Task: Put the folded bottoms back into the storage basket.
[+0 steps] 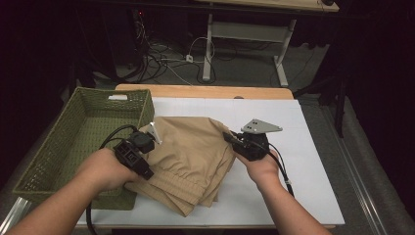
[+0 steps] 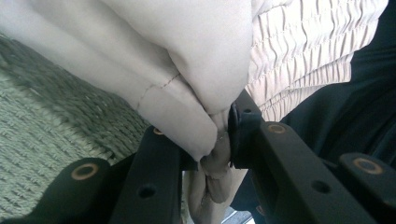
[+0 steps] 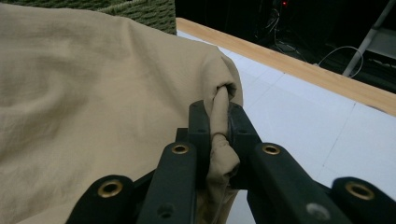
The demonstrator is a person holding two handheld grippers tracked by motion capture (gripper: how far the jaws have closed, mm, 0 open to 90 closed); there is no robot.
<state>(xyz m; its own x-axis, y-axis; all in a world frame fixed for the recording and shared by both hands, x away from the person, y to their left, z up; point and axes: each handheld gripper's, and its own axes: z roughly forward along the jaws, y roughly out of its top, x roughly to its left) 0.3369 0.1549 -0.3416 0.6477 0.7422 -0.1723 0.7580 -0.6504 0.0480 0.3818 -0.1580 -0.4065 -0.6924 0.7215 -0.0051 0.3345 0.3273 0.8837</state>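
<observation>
While both hands reach in from the near edge of the bench (image 1: 303,147), each claw pinches an edge of the folded tan garment (image 1: 191,156) that lies on the bench's white surface. The left claw (image 1: 147,139), held in the person's left hand (image 1: 105,169), meets the garment at its left side, just beside the green woven basket (image 1: 68,142). In the left gripper view its jaws are drawn in narrow on a bunched fold of the cloth (image 2: 196,107), with a gathered elastic waistband (image 2: 308,51) visible to the right and the basket weave (image 2: 51,140) to the left. The right claw (image 1: 229,138), held in the right hand (image 1: 262,169) and topped by a grey three-cornered plate (image 1: 261,127), grips the garment's right edge. In the right gripper view the jaws are nearly together, a rolled ridge of tan fabric (image 3: 221,135) caught between them; the rest of the garment (image 3: 93,107) spreads to the left, and the white bench top (image 3: 317,126) with its wooden border (image 3: 280,63) lies to the right. The basket stands at the bench's left end, its near corner touching or overlapped by the cloth. Behind the bench, cables (image 1: 166,56) lie on the floor beside the white legs of another table (image 1: 244,34).
</observation>
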